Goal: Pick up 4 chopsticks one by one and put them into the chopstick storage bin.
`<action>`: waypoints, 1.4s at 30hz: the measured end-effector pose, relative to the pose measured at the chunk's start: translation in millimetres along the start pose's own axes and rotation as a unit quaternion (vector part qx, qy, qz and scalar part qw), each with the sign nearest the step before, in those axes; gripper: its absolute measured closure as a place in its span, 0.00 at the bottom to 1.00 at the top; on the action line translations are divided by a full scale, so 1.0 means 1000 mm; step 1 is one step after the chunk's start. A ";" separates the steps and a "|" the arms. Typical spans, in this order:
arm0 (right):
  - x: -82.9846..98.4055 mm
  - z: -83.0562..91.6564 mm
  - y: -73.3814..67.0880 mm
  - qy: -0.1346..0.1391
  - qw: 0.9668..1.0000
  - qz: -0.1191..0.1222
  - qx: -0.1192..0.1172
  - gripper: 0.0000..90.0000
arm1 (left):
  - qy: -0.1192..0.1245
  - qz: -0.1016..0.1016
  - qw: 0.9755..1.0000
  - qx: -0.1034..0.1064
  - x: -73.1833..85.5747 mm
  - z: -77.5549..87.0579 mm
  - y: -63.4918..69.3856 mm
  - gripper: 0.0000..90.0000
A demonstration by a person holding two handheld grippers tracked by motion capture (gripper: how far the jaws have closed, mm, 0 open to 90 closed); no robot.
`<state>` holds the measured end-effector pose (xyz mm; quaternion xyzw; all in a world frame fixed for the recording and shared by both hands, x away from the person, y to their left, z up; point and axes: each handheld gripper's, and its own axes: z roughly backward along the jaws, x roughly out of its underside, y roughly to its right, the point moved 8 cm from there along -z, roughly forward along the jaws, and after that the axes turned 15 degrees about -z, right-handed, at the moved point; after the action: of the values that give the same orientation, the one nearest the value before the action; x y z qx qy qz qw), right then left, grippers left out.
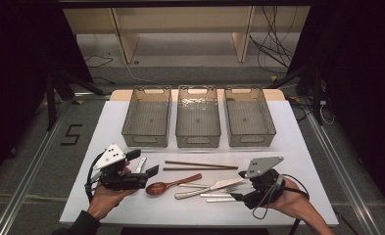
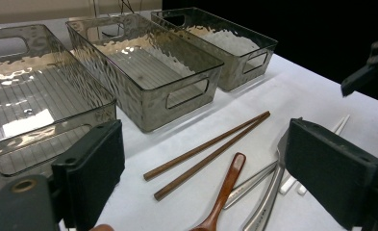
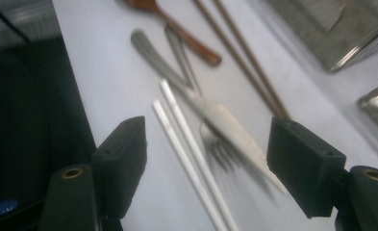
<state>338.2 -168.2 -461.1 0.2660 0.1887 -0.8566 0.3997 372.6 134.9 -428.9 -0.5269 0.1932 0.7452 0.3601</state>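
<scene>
The knife (image 1: 214,186) is lying on the table (image 1: 131,205) beside a fork (image 1: 228,189) and white chopsticks (image 1: 219,197), just ahead of the right gripper (image 1: 249,188), whose jaws are standing apart, grasping nothing. The left gripper (image 1: 143,162) is hovering by a wooden spoon (image 1: 168,185).

In the left gripper view, its jaws are gaping wide over brown chopsticks (image 2: 210,151) near three bins (image 2: 148,72).

In the right gripper view, the knife (image 3: 225,125) is lying between released jaws, untouched.
</scene>
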 end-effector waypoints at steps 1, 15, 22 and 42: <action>0.005 -0.006 0.000 -0.021 1.000 0.010 0.001 0.38 | 0.001 0.002 1.000 -0.001 0.000 0.000 0.000 0.15; 0.044 -0.028 0.014 -0.149 0.987 0.053 0.030 0.62 | 0.001 -0.003 1.000 0.004 -0.001 0.001 0.001 0.15; 0.049 -0.029 0.024 -0.160 0.985 0.050 0.033 0.70 | 0.000 -0.005 1.000 0.007 -0.001 0.000 0.003 0.15; 0.065 -0.036 0.030 -0.229 0.969 0.085 0.031 0.86 | -0.005 -0.009 1.000 0.007 0.000 -0.001 0.003 0.16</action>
<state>337.3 -205.4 -531.9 0.0898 0.0416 -0.8631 0.4952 371.1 132.7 -429.3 -0.5223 0.1922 0.7433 0.3712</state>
